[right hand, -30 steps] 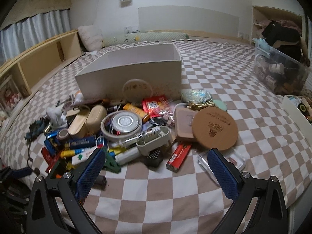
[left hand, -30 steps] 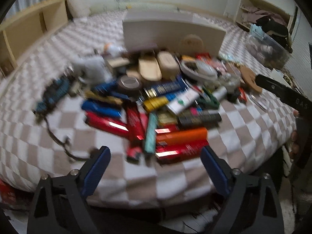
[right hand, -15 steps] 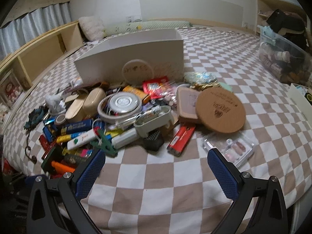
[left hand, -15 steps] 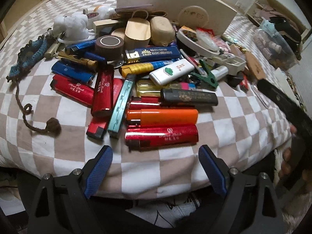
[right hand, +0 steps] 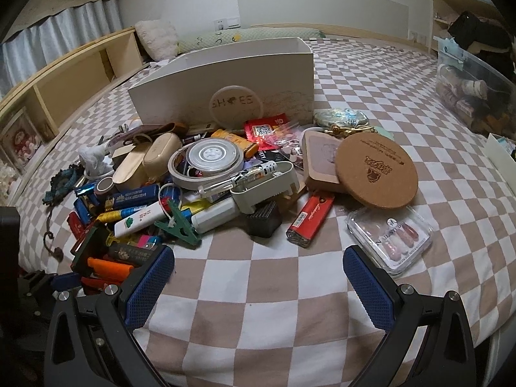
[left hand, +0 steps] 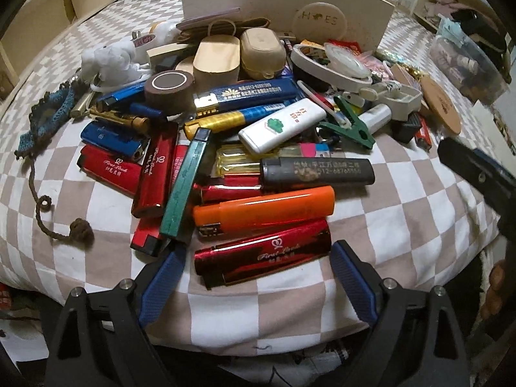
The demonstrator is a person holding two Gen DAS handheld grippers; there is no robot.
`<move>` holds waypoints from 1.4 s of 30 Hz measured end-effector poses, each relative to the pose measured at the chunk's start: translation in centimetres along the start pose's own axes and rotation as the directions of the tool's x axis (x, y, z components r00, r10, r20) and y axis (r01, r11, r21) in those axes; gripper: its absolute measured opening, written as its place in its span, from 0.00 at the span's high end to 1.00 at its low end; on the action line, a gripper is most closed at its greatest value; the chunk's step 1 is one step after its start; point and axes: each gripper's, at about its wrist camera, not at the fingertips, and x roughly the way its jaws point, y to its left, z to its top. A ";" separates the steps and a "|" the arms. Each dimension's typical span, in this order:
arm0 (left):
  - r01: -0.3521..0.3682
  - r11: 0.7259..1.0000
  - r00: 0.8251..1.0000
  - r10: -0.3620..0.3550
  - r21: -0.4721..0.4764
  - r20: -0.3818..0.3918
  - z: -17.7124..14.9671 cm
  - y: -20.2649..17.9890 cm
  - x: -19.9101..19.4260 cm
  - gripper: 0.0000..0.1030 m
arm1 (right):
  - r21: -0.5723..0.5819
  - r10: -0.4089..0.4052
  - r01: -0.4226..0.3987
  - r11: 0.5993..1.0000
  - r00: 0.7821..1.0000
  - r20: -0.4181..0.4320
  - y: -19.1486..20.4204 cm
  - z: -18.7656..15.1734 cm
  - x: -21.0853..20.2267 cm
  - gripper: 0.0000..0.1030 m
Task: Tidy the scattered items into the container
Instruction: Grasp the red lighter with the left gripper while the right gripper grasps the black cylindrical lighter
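The left hand-held gripper (left hand: 258, 264) stands wide open at the near edge of the bed (left hand: 403, 213), which has a brown and white checked cover. Its two blue fingers sit on either side of a shiny red lighter (left hand: 262, 256), and I cannot tell whether they touch it; they hold nothing. Just behind this lighter lies an orange lighter (left hand: 264, 209), then a dark grey lighter (left hand: 317, 171), and a white lighter (left hand: 282, 125) rests higher on the heap. A long green lighter (left hand: 185, 183) lies slanted across other red ones at the left. A green clip (left hand: 350, 127) lies to the right of the white lighter. A brown cord with a knot (left hand: 79, 229) trails over the cover at the far left.

The right hand-held gripper (right hand: 258, 274) is also wide open and holds nothing, with only bare checked cover between its fingers. Ahead of it lie a red lighter (right hand: 311, 216), a black block (right hand: 262, 219) and a clear plastic case (right hand: 388, 233). A round cork coaster (right hand: 375, 171) leans on a square tan coaster (right hand: 321, 161).

The white box (right hand: 225, 80) stands behind the heap, open at the top, with a round label on its front wall. The scattered items lie in front of it, and some touch its front wall.
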 end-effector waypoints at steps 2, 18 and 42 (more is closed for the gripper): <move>0.004 1.000 1.000 -0.004 -0.015 0.006 0.0 0.3 -0.2 0.18 | 0.018 -0.003 0.003 1.000 1.000 -0.001 -0.4 -0.1 0.0 0.00; 0.102 0.995 0.995 -0.102 -0.011 -0.007 -1.6 3.2 -2.5 0.29 | 0.010 0.033 -0.032 0.999 0.998 -0.051 1.2 -0.9 0.7 0.00; -0.033 0.998 0.999 0.035 -0.060 0.038 0.2 3.3 -1.0 0.19 | 0.043 0.156 -0.153 0.987 0.982 -0.108 4.3 -1.0 1.4 0.00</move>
